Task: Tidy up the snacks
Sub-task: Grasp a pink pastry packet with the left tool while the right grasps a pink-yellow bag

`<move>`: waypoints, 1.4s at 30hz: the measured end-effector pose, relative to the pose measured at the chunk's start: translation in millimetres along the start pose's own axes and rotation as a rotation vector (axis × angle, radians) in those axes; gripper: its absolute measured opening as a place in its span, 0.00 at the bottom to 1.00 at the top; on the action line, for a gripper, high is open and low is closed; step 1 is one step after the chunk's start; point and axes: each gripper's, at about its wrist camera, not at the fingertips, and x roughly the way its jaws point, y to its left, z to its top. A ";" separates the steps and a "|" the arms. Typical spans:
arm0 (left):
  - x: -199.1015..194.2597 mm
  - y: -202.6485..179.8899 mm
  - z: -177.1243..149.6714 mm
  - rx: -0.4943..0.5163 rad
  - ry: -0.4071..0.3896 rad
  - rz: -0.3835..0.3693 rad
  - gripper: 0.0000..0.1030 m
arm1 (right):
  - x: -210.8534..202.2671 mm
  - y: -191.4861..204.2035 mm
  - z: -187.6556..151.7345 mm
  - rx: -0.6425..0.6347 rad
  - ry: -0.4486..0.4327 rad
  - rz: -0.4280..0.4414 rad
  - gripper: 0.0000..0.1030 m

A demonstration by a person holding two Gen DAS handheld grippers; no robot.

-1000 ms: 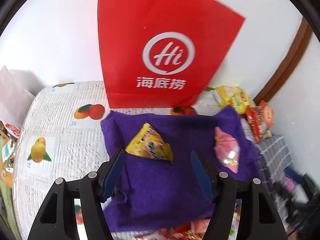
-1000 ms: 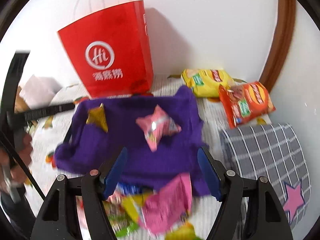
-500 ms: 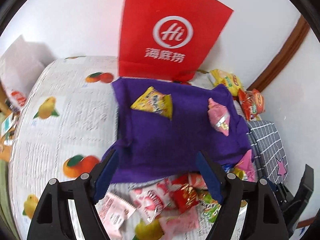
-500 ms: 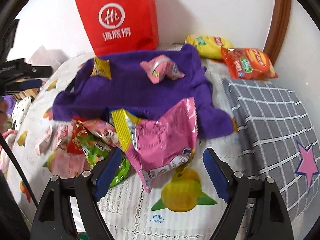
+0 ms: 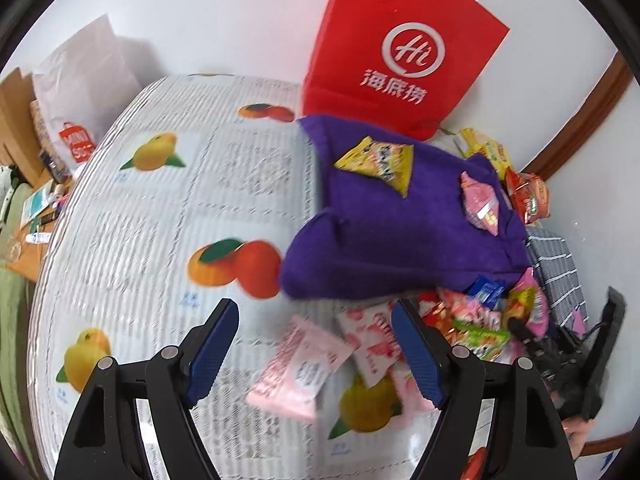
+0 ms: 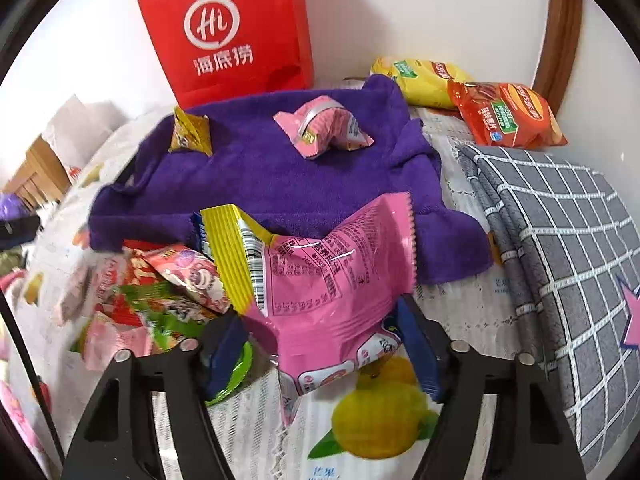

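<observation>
A purple cloth (image 5: 400, 240) (image 6: 260, 184) lies before a red paper bag (image 5: 400, 60) (image 6: 232, 32). On the cloth rest a yellow packet (image 5: 380, 160) (image 6: 190, 134) and a small pink packet (image 5: 480, 204) (image 6: 324, 128). A heap of mixed snacks (image 5: 472, 320) (image 6: 160, 288) sits at the cloth's near edge. My left gripper (image 5: 316, 348) hovers open over a pale pink packet (image 5: 300, 364) and does not touch it. My right gripper (image 6: 320, 348) is closing on a large pink packet (image 6: 332, 280), with both pads against its sides.
A fruit-print tablecloth (image 5: 160, 220) covers the table. A yellow chip bag (image 6: 420, 80) and an orange chip bag (image 6: 508, 116) lie at the back right by the wall. A folded grey checked cloth (image 6: 560, 240) lies on the right. A white bag (image 5: 80, 92) stands far left.
My left gripper has drawn back from over the purple cloth to the near snacks. My right gripper has dropped onto the large pink packet, and its jaws have narrowed around it.
</observation>
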 end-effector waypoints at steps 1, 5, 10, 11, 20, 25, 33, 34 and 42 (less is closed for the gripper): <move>0.3 0.7 -3.1 0.006 -0.003 0.010 0.74 | -3.7 -0.8 -1.5 0.008 -0.006 0.006 0.66; 8.3 -1.2 -18.0 0.058 0.001 0.064 0.74 | -18.7 -4.2 -9.3 0.042 -0.026 0.049 0.66; 32.4 0.4 -36.5 0.096 0.057 0.073 0.74 | -38.6 -5.6 -19.7 0.052 -0.047 0.055 0.66; 36.7 1.3 -40.1 0.102 0.067 0.070 0.74 | -42.0 -5.8 -21.6 0.054 -0.051 0.055 0.66; 55.5 -2.4 -56.0 0.171 0.056 0.103 0.74 | -43.2 -3.6 -35.1 0.049 -0.016 0.005 0.66; 58.3 -11.4 -60.7 0.238 0.016 0.141 0.72 | -46.3 -1.2 -34.7 0.065 -0.013 -0.006 0.66; 56.5 -8.9 -60.8 0.249 0.001 0.127 0.69 | -54.0 6.9 -34.5 0.054 -0.018 -0.022 0.66; 56.2 -8.9 -61.2 0.249 0.000 0.127 0.69 | -54.7 7.2 -34.3 0.054 -0.019 -0.021 0.66; 53.8 -6.5 -61.3 0.237 -0.007 0.132 0.60 | -61.1 11.2 -35.1 0.058 -0.025 -0.026 0.66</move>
